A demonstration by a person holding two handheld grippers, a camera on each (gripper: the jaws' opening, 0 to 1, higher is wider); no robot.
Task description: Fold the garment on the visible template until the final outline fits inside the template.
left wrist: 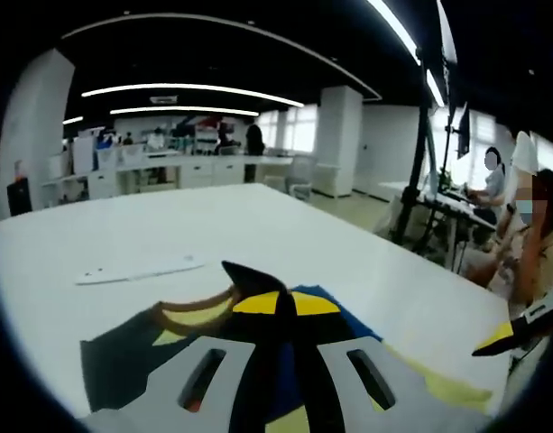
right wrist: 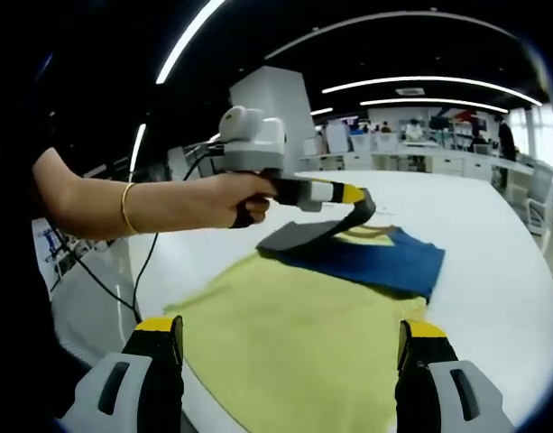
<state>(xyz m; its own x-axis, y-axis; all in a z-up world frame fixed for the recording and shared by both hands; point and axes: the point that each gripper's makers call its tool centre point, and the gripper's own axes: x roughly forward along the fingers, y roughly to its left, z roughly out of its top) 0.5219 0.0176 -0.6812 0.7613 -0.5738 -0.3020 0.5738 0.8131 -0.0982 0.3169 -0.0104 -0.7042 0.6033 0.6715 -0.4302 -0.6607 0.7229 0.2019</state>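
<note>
A dark blue garment (right wrist: 375, 257) with a tan collar (left wrist: 199, 311) lies on a yellow template sheet (right wrist: 294, 316) on the white table (left wrist: 258, 225). My left gripper (left wrist: 262, 293) is shut on a dark flap of the garment. In the right gripper view, a hand holds the left gripper (right wrist: 359, 206), which lifts that grey flap (right wrist: 299, 236) off the blue cloth. My right gripper (right wrist: 290, 334) stands open, jaws wide apart, low over the template's near part with nothing between them. Its yellow and black tip (left wrist: 520, 329) enters the left gripper view from the right.
A thin white strip (left wrist: 141, 269) lies on the table beyond the garment. People sit at desks (left wrist: 529, 234) off the table's right side. A black cable (right wrist: 141, 271) hangs past the table edge, under the person's arm (right wrist: 123, 212).
</note>
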